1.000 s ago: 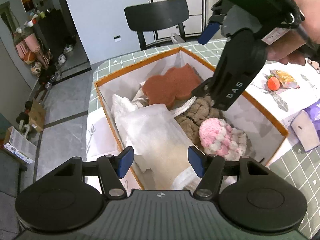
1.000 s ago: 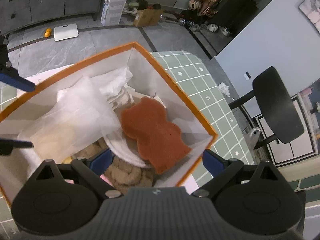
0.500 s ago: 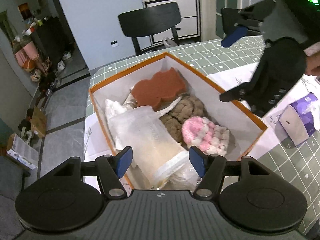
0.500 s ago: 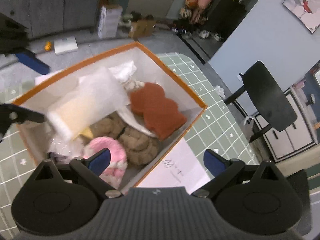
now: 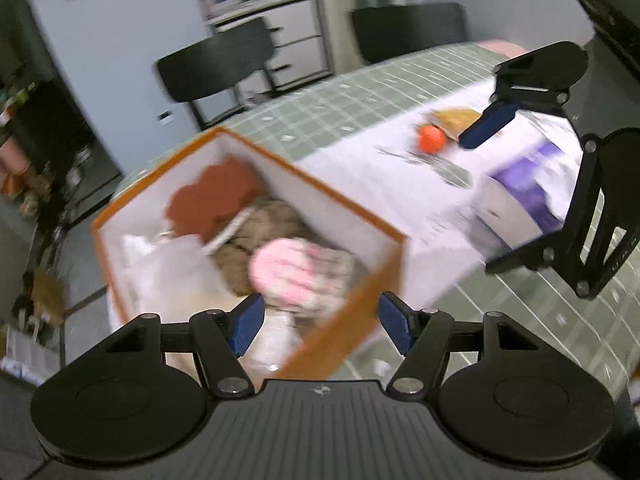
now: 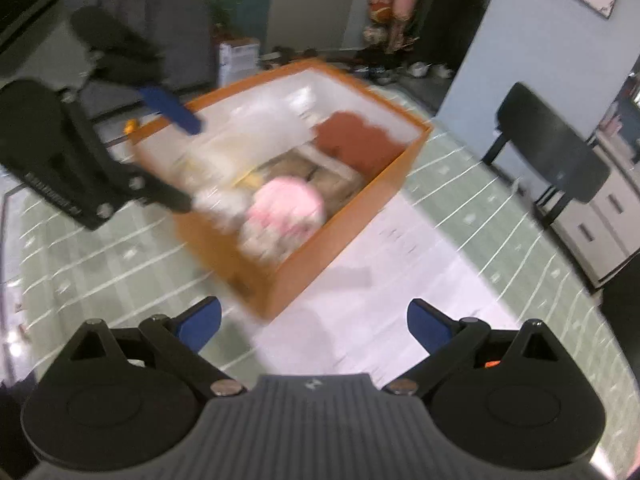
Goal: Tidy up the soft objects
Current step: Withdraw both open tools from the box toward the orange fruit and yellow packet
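Note:
An orange box [image 5: 352, 300] [image 6: 404, 160] with white inner walls stands on the green checked table. It holds a pink knitted piece [image 5: 296, 272] [image 6: 286, 204], a brown knitted piece [image 5: 264, 224], a rust-red flat pad [image 5: 216, 200] [image 6: 352, 138] and white plastic wrapping [image 5: 160, 268]. My left gripper [image 5: 320, 322] hangs open over the box's near corner, nothing between its fingers. My right gripper [image 6: 314, 322] is open and empty over a white sheet [image 6: 360, 312] beside the box. Both views are blurred by motion.
On the table right of the box lie a purple and white pack [image 5: 520, 200], an orange ball [image 5: 431, 138] and a yellow snack bag [image 5: 456, 118]. Two black chairs [image 5: 216, 68] [image 6: 552, 160] stand at the table's far edge. The floor holds clutter [image 6: 240, 56].
Both grippers have drawn back out of the box. The right one has swung away to the right, over the white sheet and the purple pack. The box's contents have not shifted.

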`<control>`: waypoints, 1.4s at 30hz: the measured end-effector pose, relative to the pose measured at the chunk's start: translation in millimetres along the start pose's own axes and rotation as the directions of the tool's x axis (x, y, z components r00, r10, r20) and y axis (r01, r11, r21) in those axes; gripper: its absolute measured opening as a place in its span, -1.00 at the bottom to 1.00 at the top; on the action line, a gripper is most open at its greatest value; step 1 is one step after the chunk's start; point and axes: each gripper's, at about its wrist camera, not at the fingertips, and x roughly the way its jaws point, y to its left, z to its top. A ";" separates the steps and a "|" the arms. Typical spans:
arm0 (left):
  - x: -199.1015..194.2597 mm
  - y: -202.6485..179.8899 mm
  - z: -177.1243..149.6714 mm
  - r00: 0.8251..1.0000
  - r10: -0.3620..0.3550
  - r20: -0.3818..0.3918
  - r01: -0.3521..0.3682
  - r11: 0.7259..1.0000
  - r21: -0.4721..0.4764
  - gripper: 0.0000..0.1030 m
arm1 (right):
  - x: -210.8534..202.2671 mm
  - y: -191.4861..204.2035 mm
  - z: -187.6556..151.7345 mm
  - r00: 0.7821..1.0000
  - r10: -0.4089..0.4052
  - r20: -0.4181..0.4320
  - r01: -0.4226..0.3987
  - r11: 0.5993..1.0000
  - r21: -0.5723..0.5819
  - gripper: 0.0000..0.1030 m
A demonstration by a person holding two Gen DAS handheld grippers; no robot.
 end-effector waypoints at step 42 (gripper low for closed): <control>170.1 -121.8 140.8 0.971 0.047 -0.236 0.086 0.846 0.525 0.59 | -35.3 -208.5 -250.3 0.950 -0.100 -0.295 0.181 0.948 0.262 0.89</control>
